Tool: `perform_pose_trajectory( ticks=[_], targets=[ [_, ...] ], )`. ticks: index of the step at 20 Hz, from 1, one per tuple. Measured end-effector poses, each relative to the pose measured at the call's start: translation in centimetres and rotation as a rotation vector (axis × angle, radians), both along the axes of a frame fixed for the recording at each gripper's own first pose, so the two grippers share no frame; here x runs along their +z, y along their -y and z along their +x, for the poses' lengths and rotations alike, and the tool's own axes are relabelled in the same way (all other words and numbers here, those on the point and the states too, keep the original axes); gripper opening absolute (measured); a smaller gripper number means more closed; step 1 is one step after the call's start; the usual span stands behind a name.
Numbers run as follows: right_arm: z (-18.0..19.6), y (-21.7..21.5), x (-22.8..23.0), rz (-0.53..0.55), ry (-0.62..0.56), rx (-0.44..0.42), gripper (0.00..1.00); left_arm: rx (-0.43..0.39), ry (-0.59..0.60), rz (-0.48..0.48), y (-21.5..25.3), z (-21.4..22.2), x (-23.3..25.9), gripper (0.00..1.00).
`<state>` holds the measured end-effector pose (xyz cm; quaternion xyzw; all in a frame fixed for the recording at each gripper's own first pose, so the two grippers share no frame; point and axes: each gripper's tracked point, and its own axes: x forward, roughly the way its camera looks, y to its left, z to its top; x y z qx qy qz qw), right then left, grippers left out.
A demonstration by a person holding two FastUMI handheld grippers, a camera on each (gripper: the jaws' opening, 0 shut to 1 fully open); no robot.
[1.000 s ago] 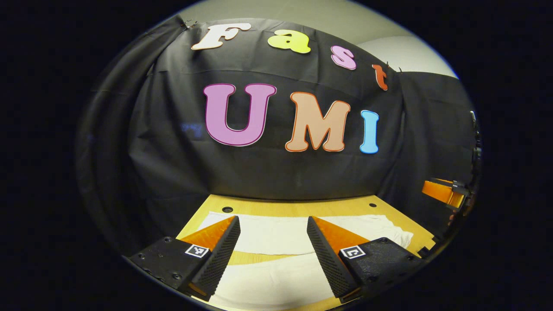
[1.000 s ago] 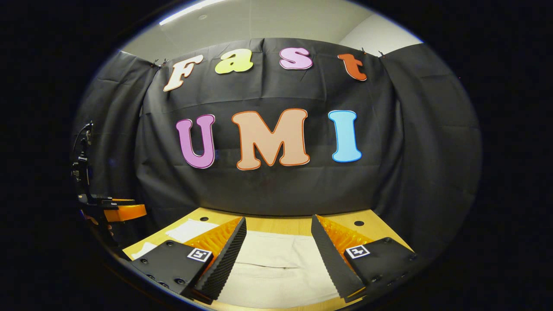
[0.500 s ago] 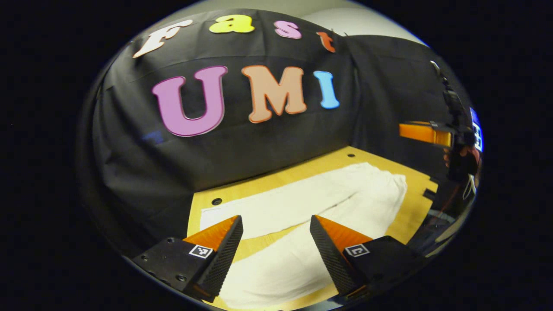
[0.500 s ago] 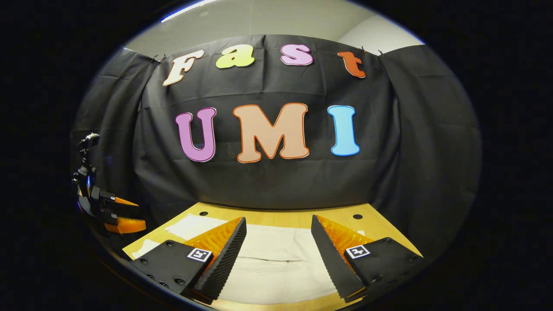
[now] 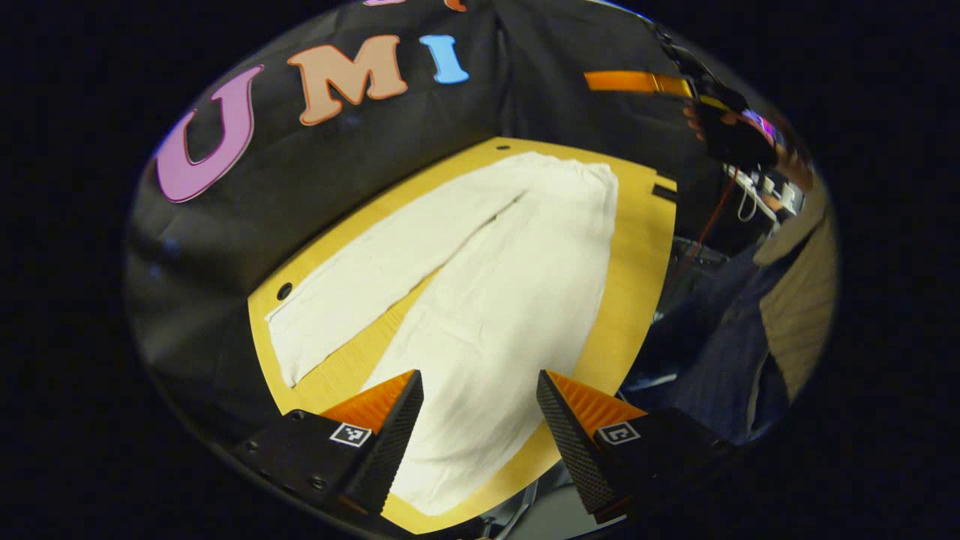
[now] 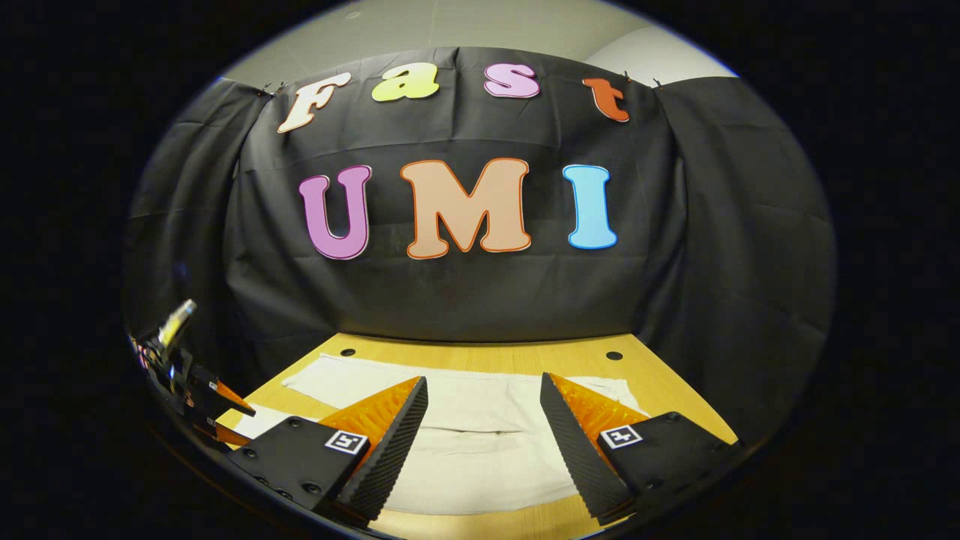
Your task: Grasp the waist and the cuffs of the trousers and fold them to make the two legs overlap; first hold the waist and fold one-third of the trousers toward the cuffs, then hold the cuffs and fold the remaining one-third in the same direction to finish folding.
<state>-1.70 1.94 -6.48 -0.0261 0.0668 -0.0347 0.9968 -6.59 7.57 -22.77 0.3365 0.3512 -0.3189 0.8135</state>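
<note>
left gripper view: white trousers (image 5: pixel 480 285) flat on wooden table (image 5: pixel 637 247), legs splayed toward 8 o'clock
left gripper (image 5: pixel 476 420): wide open, empty, over a cuff
right gripper (image 6: pixel 484 427): gaping too, nothing held, over the waist
risk: pinching one layer only, legs probably won't overlap

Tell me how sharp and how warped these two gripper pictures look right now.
Left gripper view: strong fisheye bend, the table edge curves, the scene sits tilted; the white trousers are bright but readable, the person's sleeve at the rim is smeared. Right gripper view: level and fairly sharp in the middle, the wall bows outward, the other hand-held gripper at the left rim is dim.
</note>
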Motion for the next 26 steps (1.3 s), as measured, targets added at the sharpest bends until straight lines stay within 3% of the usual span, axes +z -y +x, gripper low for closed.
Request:
perform_pose_trajectory(
  ticks=[4, 9, 12, 13, 21, 24, 26],
  targets=[
    [-0.3, 1.0, -1.4, 0.0, -0.036, -0.023, 0.96, -0.041, -0.14, 0.1, -3.8, -1.1, -5.2, 0.92],
    [-0.3, 2.2, -2.6, 0.006, -0.072, -0.045, 0.96, -0.003, -0.257, 0.169, -8.2, -1.5, -8.4, 0.89],
    [-0.4, 2.4, -3.2, 0.011, -0.088, -0.046, 0.93, 0.0, -0.27, 0.207, -9.5, -1.5, -9.1, 0.88],
    [-0.4, 2.3, -3.3, 0.012, -0.09, -0.044, 0.97, 0.001, -0.279, 0.22, -9.9, -1.6, -9.5, 0.87],
    [-0.3, 2.7, -3.8, 0.007, -0.104, -0.032, 0.97, -0.005, -0.352, 0.26, -10.5, -1.8, -10.4, 0.83],
    [-0.3, 2.9, -4.1, 0.0, -0.107, -0.024, 0.93, -0.041, -0.365, 0.286, -10.3, -1.9, -10.4, 0.84],
    [-0.1, 2.9, -4.4, -0.006, -0.117, -0.01, 0.97, -0.057, -0.376, 0.303, -10.2, -2.1, -10.5, 0.85]
  ],
)
